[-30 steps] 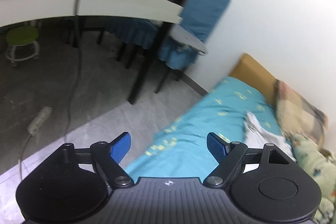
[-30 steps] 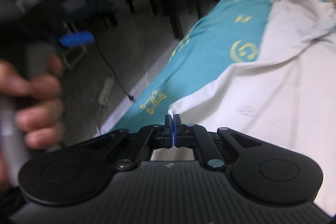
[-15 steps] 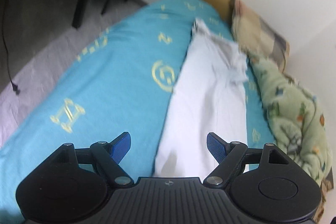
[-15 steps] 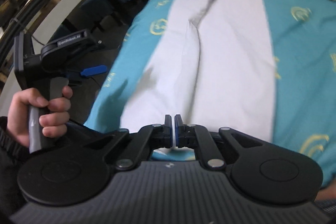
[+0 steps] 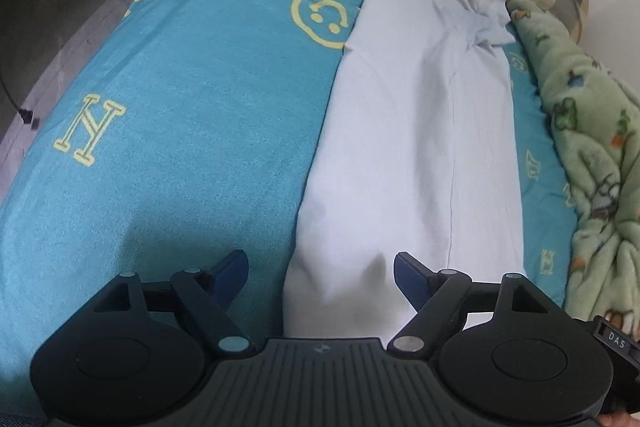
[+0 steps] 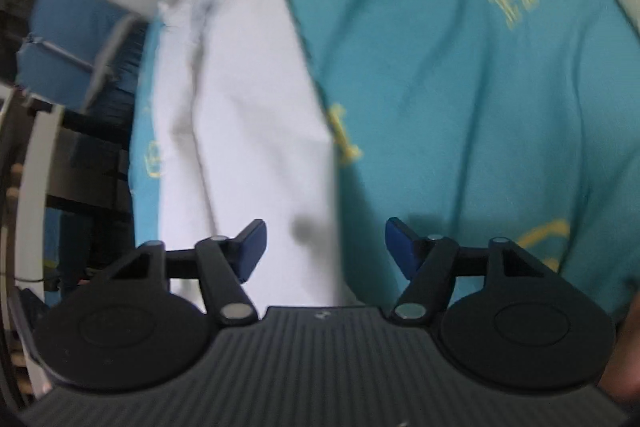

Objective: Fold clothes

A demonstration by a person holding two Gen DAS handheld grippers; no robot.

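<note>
Left gripper (image 5: 320,273) and right gripper (image 6: 325,247) both spread wide, empty, above the white garment (image 5: 416,131).

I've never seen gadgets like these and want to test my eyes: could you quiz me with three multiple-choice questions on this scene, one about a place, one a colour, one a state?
1. Where does the white garment lie?
A. on the floor
B. on the bed sheet
C. on a chair

2. What colour is the sheet?
A. teal with yellow prints
B. plain red
C. black

3. How stands the right gripper?
A. shut on cloth
B. open, holding nothing
C. out of view

Answers: B, the garment lies lengthwise on the sheet; A, yellow letters and a smiley show; B, its fingers are spread apart.
</note>
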